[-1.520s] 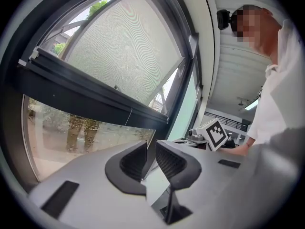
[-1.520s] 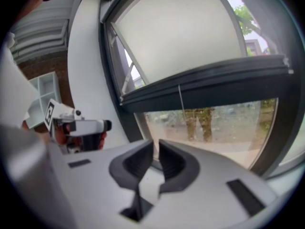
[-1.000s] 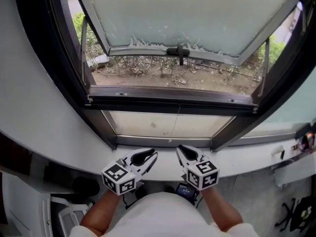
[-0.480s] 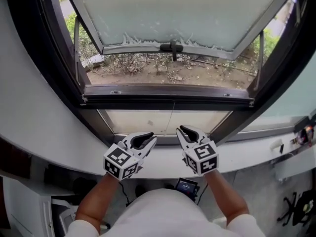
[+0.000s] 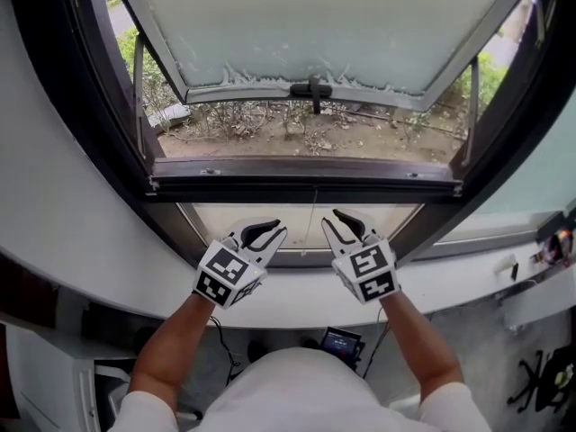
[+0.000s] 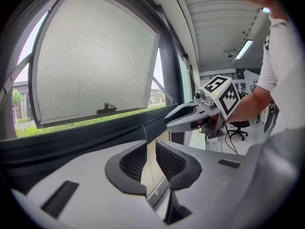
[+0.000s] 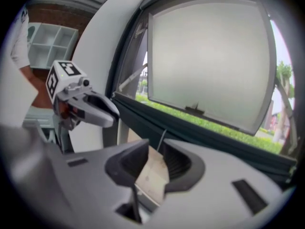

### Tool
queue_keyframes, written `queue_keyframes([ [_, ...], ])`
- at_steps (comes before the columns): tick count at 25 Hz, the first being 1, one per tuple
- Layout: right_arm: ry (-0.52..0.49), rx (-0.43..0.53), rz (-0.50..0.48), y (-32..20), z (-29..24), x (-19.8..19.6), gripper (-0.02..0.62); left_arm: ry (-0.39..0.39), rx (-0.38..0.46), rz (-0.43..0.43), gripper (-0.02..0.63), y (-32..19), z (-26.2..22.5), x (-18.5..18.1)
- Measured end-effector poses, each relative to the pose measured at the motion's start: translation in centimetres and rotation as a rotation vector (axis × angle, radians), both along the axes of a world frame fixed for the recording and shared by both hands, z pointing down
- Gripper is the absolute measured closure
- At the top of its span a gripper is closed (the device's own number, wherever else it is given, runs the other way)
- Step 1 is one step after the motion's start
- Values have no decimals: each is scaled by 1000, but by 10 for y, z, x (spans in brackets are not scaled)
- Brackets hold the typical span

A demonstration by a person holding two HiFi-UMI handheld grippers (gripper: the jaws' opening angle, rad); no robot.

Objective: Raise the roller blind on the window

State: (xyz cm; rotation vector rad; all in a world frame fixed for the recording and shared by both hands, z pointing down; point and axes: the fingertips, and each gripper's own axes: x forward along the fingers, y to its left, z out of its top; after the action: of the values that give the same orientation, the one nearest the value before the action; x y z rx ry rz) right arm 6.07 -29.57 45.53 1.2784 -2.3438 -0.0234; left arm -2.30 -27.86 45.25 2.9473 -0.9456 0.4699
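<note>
Head view, window: a frosted glass sash (image 5: 333, 25) tilts outward at 12 o'clock above a dark metal crossbar (image 5: 306, 187)
Head view, blind: no roll shows; my best guess for its sheet is the beige flat panel (image 5: 234, 219) under the crossbar, long axis 9 to 3, with a thin pale line (image 5: 314, 214) running up its middle, cord or seam I cannot tell
Head view, claws: my left claw (image 5: 273, 232) and right claw (image 5: 331, 219) sit side by side just short of that panel, both pointing to 12
Left gripper view: my left claw (image 6: 151, 159) is released, jaws a narrow slit apart, only the panel showing through
Right gripper view: my right claw (image 7: 155, 168) is released and its jaws are opening, nothing between the pads; the line (image 7: 162, 138) rises at 12 just past the gap
Turning point: the line lies at 12 of the right claw and at 2 of the left, so I judge the right one nearer
</note>
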Motion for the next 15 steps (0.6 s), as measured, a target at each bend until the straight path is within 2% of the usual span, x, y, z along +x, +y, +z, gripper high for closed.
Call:
queue_keyframes([
  [4,99,35,-19,-11,-2,3,492,-72,49,-20,543,-17,-3,-2],
  [7,185,71,-32,-21,-5,4,485,-126,83,-35,512,-29,-3,-4],
  [10,231,86,-37,-28,-6,6,483,-169,106,-38,475,-37,-1,-3],
  [15,324,107,-40,-38,-3,10,476,-258,145,-35,465,-47,7,0],
])
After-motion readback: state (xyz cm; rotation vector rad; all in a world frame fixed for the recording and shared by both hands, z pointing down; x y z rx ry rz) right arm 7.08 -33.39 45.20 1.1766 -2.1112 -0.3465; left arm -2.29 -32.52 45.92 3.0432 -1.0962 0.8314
